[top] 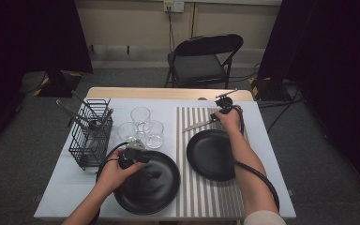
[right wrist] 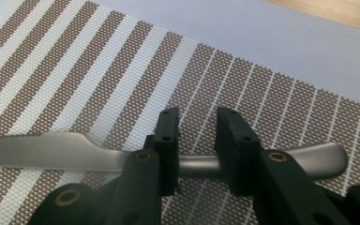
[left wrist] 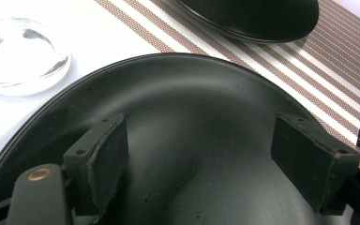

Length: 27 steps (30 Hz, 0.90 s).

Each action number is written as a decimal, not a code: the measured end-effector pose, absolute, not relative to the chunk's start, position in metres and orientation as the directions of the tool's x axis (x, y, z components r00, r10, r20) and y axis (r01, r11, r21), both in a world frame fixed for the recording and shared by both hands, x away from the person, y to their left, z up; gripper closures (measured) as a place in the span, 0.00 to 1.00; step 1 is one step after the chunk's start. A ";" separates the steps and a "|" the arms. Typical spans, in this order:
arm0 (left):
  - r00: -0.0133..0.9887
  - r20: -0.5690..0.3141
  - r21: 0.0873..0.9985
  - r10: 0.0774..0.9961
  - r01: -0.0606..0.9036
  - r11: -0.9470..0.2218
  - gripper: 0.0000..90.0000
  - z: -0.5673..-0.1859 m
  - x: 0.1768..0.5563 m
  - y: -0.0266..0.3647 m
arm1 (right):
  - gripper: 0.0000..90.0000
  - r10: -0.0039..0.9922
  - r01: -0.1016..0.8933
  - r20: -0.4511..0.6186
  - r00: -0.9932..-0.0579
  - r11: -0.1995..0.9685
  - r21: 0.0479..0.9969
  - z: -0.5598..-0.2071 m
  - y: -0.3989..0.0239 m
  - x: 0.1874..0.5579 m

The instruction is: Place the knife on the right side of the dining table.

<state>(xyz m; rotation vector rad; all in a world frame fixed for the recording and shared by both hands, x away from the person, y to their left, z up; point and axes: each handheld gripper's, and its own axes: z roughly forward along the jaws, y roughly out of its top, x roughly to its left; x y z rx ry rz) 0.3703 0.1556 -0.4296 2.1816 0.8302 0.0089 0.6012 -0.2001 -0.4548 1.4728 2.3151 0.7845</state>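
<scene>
Straddling the knife (right wrist: 51, 151) handle on the striped mat (top: 206, 197) at one o'clock, the right tool (right wrist: 197, 140) stands narrow, pads seemingly not gripping; the left tool (left wrist: 199, 154) gapes wide over a black plate (left wrist: 192, 117).

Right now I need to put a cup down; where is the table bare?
Free: the white cloth left of the large black plate, and the cloth strip beyond the three clear glasses. Crowded: the black wire rack beside those glasses, and the striped mat.
</scene>
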 end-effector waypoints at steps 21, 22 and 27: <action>0.789 -0.249 0.678 0.561 0.556 -0.480 0.21 -0.429 0.370 0.156 | 0.79 0.913 0.754 0.064 -0.402 0.290 0.590 -0.455 -0.217 0.595; 0.789 -0.249 0.678 0.562 0.556 -0.480 0.21 -0.429 0.370 0.156 | 0.79 0.914 0.754 0.064 -0.401 0.290 0.589 -0.455 -0.217 0.595; 0.789 -0.244 0.677 0.564 0.555 -0.484 0.21 -0.428 0.370 0.156 | 0.79 0.915 0.753 0.065 -0.399 0.286 0.592 -0.455 -0.219 0.593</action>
